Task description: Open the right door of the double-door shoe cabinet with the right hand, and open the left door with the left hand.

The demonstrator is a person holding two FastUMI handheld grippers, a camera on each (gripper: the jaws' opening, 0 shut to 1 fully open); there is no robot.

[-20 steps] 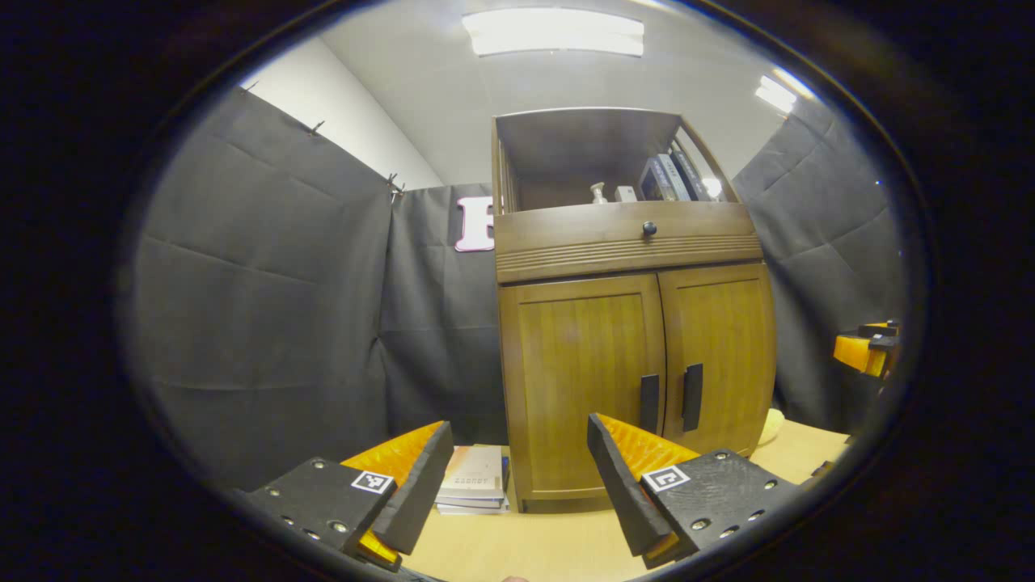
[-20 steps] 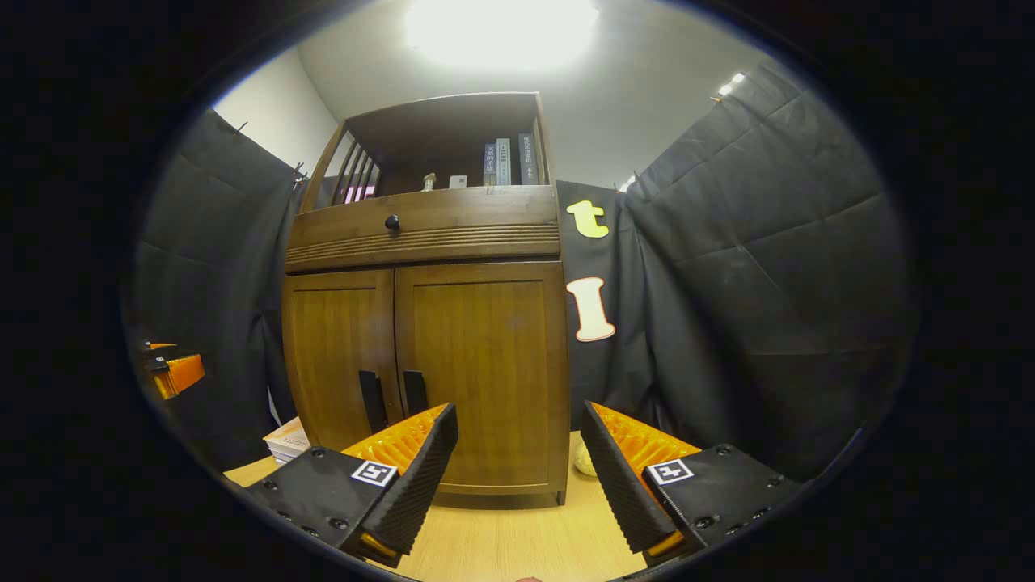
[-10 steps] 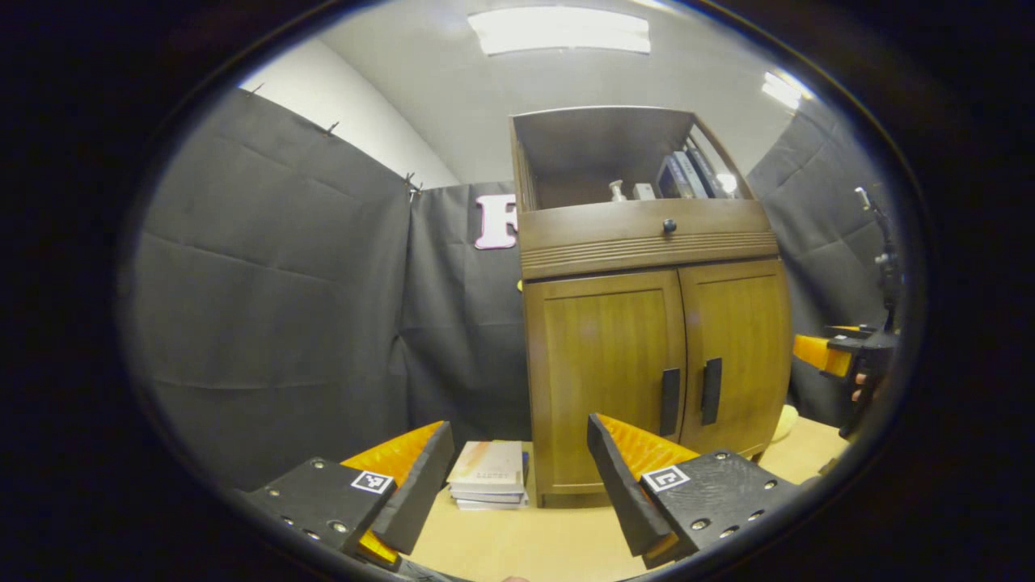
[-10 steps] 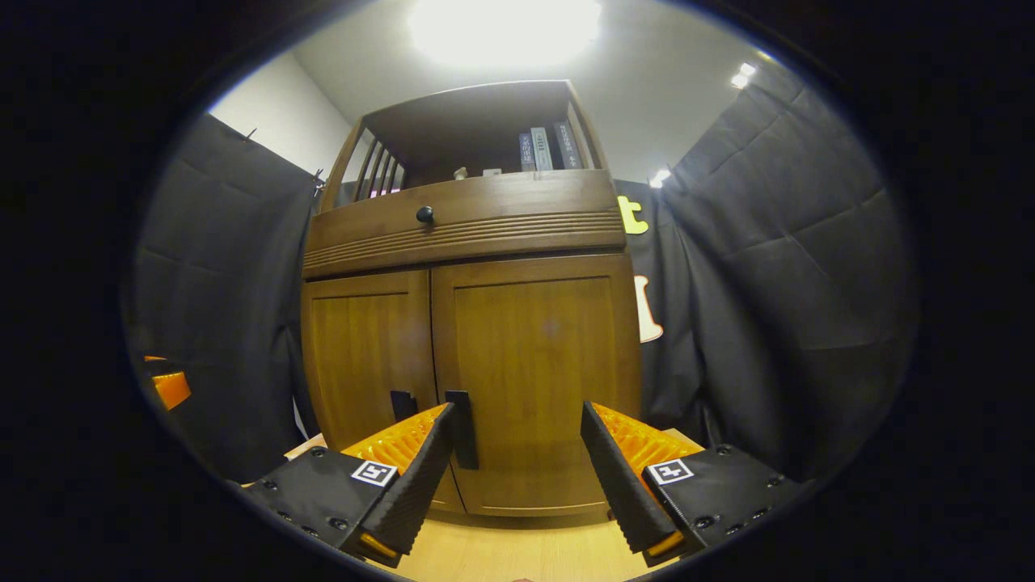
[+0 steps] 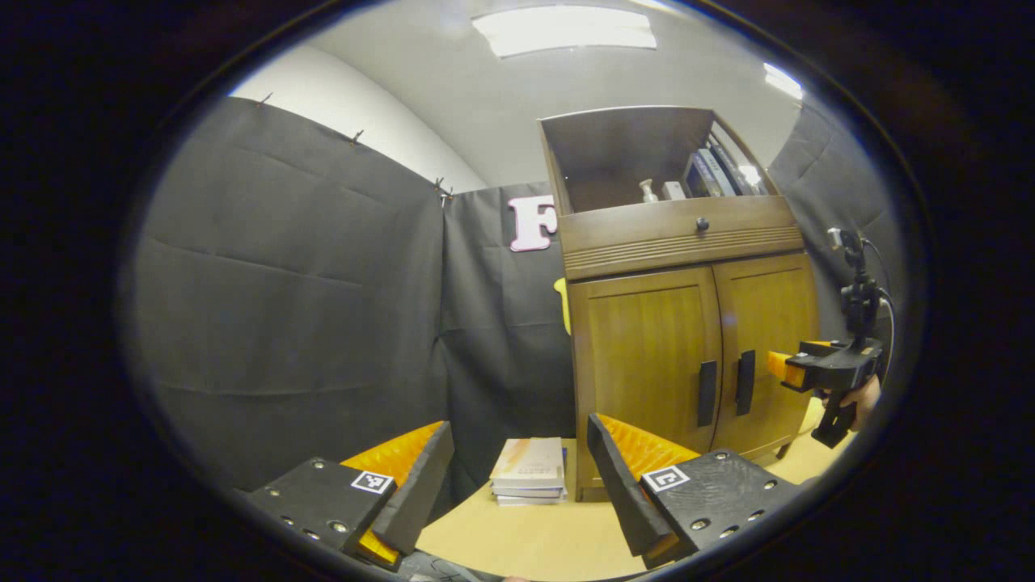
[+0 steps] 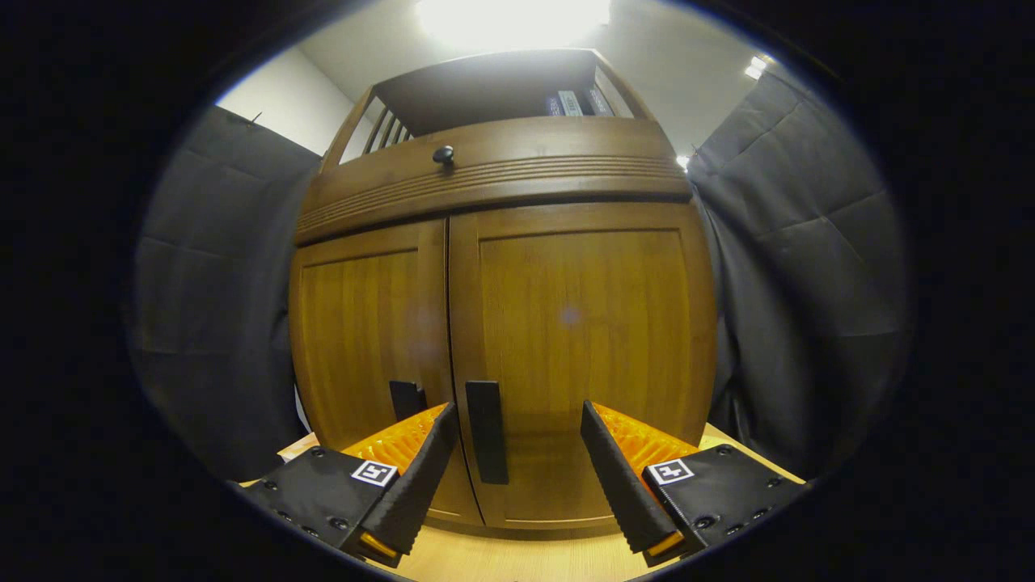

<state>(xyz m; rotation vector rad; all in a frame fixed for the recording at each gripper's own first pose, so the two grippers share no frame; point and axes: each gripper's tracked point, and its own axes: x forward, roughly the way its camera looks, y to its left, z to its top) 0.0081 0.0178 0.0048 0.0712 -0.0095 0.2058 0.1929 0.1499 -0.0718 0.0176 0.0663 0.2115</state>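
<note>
Nothing can be read. The top book (image 5: 530, 462) of the stack at 6 o'clock carries print too small to read. The spines of the shelf books (image 5: 711, 171) at 1 o'clock are blurred.

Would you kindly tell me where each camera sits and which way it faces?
Left gripper view: rides the left claw, open, set back left of the cabinet; also shows books, the right claw and a hand.
Right gripper view: rides the right claw, open, close before the right door, its handle between the fingers.
Shared: cabinet, both handles.
</note>
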